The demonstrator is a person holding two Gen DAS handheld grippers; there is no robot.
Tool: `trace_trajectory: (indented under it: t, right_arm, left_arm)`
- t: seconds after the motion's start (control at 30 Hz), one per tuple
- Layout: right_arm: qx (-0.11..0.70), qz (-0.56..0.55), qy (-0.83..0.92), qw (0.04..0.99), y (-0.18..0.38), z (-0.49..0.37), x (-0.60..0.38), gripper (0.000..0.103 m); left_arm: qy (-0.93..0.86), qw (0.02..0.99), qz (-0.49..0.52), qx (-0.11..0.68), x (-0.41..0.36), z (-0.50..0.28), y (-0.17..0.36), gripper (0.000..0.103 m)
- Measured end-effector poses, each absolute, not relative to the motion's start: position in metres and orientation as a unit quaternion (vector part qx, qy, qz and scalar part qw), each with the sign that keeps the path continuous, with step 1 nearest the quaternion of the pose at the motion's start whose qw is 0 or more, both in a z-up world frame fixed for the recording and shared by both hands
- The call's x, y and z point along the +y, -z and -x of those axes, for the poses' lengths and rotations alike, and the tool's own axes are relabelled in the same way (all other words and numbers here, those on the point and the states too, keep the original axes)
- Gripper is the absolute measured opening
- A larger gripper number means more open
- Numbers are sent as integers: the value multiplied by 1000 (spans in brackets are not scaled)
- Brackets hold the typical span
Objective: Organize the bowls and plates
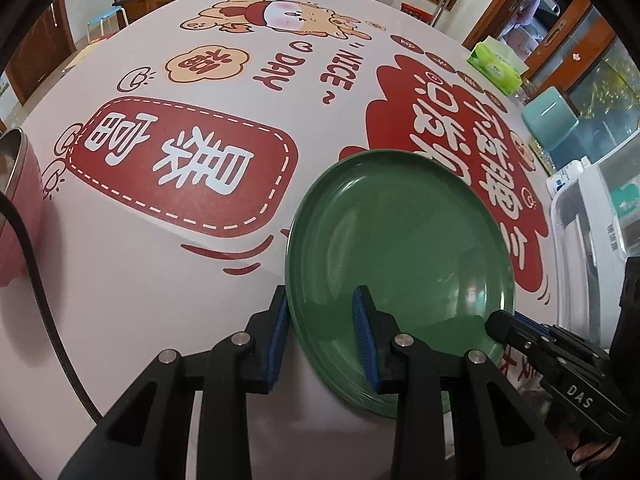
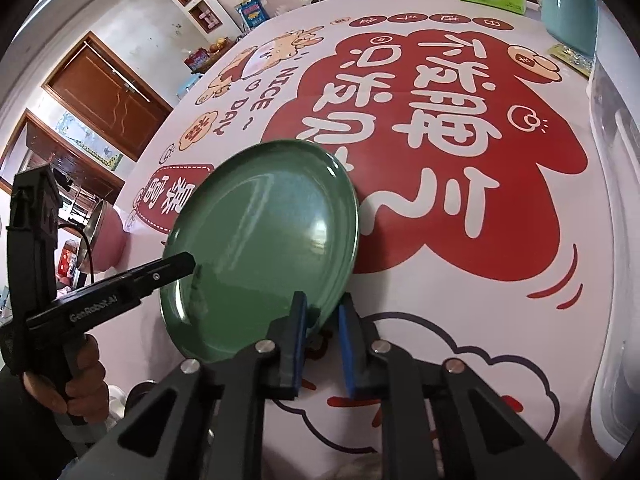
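Observation:
A green plate (image 1: 400,240) lies on the printed tablecloth and also shows in the right wrist view (image 2: 260,240). My left gripper (image 1: 322,328) is open, its two blue-padded fingers straddling the plate's near left rim. My right gripper (image 2: 322,340) has its fingers on either side of the plate's near right rim, with a narrow gap between the pads. The right gripper's tip shows in the left wrist view (image 1: 500,324) at the plate's right edge. The left gripper shows in the right wrist view (image 2: 176,266) at the plate's left edge.
A pink metal bowl (image 1: 16,200) stands at the table's left edge and shows in the right wrist view (image 2: 106,240). A green tissue box (image 1: 496,66), a teal container (image 1: 550,118) and a clear plastic box (image 1: 592,216) line the right side.

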State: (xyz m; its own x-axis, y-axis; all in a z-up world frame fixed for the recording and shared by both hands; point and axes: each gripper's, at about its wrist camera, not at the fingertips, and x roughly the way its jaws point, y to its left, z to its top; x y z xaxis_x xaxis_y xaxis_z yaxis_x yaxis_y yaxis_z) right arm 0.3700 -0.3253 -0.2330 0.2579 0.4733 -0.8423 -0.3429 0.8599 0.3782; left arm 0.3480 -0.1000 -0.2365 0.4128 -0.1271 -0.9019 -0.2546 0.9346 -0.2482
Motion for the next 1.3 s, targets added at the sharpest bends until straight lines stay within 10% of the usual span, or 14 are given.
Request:
trace_trajectory:
  t: [1.3]
  right_arm:
    - [472, -40, -269, 839, 132, -275, -307, 15]
  left_arm:
    - [-19, 870, 196, 452, -84, -222, 132, 30]
